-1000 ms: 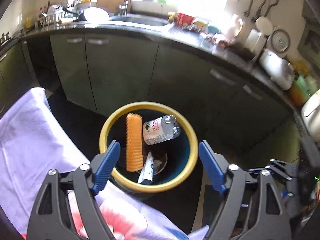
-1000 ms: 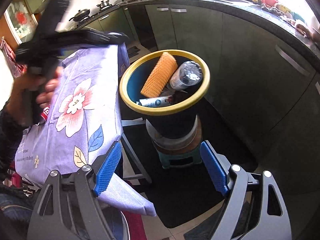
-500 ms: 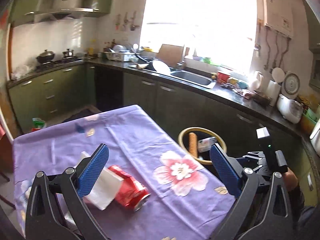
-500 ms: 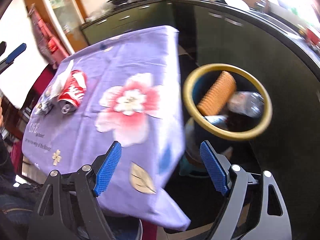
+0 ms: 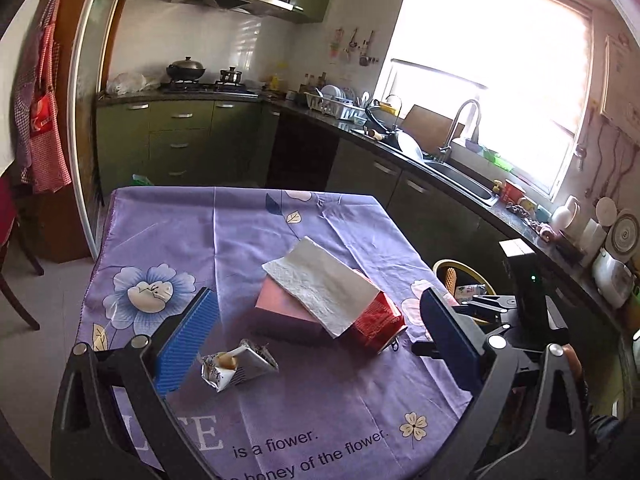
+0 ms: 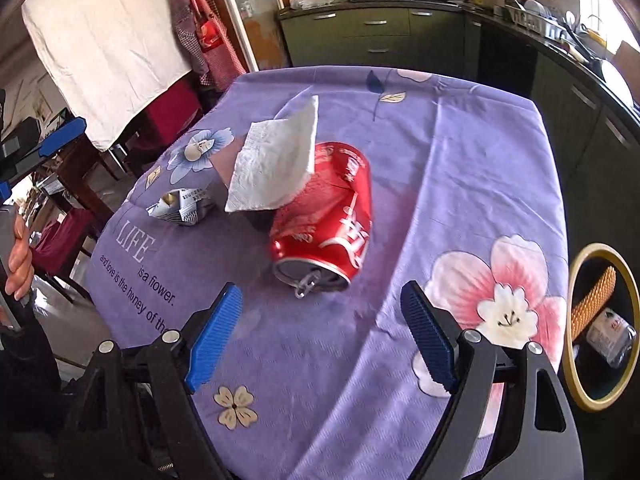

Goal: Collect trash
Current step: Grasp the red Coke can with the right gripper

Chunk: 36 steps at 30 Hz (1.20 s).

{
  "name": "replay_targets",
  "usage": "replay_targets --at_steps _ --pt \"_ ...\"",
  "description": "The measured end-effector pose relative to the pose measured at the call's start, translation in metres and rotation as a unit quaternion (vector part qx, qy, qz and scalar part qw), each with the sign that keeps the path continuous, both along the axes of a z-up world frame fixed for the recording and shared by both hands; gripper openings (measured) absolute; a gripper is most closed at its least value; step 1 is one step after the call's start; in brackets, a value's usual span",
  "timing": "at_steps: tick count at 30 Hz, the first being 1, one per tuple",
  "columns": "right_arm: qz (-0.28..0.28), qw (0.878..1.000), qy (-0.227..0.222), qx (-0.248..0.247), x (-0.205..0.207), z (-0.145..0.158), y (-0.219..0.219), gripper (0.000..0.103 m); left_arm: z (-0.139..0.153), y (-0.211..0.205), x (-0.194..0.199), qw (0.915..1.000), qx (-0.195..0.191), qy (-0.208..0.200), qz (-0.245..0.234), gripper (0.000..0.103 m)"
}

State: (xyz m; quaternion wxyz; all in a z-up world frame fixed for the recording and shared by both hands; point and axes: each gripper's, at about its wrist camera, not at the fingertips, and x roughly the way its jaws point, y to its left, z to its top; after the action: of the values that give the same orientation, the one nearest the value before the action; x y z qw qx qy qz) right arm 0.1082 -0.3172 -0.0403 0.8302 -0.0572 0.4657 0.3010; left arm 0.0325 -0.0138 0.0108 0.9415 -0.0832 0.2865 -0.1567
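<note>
While both tools gape empty | red can [image 6: 326, 216] just ahead of right tool [image 6: 322, 336]

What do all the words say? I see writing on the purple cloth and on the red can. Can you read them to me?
"LIFE is a flower." on the purple tablecloth.
"and love is the honey of the" below it; the gripper hides the end.
Red can: white characters, not clear enough to read.
Crumpled wrapper: print too small to read.
Bottle in the yellow-rimmed bin: label too blurred to read.
</note>
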Motion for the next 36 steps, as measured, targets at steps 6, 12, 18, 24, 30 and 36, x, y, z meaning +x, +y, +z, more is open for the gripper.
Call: replay_targets --at_steps 6,12,18,24,30,36 --pt "0.009 0.998 0.007 -0.065 0.027 -0.007 0.041 0.081 -0.007 0.006 0.0 1.0 -0.008 0.003 0.001 0.096" --pt "0.018 0.993 0.018 -0.119 0.043 -0.025 0.067 0.081 -0.015 0.012 0.004 0.9998 -0.013 0.012 -0.001 0.096" --pt "0.004 0.99 0.018 -0.141 0.064 -0.039 0.07 0.081 -0.019 0.016 0.006 0.9997 -0.016 0.018 -0.001 0.096" --pt "0.0 0.988 0.02 -0.152 0.07 -0.044 0.066 0.073 -0.023 0.022 0.009 0.9995 -0.022 0.023 0.002 0.096" --pt "-0.003 0.986 0.023 -0.165 0.068 -0.043 0.05 0.071 -0.026 0.022 0.011 0.9993 -0.025 0.03 0.0 0.096" --pt "-0.021 0.986 0.031 -0.163 0.061 -0.042 0.02 0.07 -0.027 0.021 0.011 0.9993 -0.024 0.029 -0.001 0.096"
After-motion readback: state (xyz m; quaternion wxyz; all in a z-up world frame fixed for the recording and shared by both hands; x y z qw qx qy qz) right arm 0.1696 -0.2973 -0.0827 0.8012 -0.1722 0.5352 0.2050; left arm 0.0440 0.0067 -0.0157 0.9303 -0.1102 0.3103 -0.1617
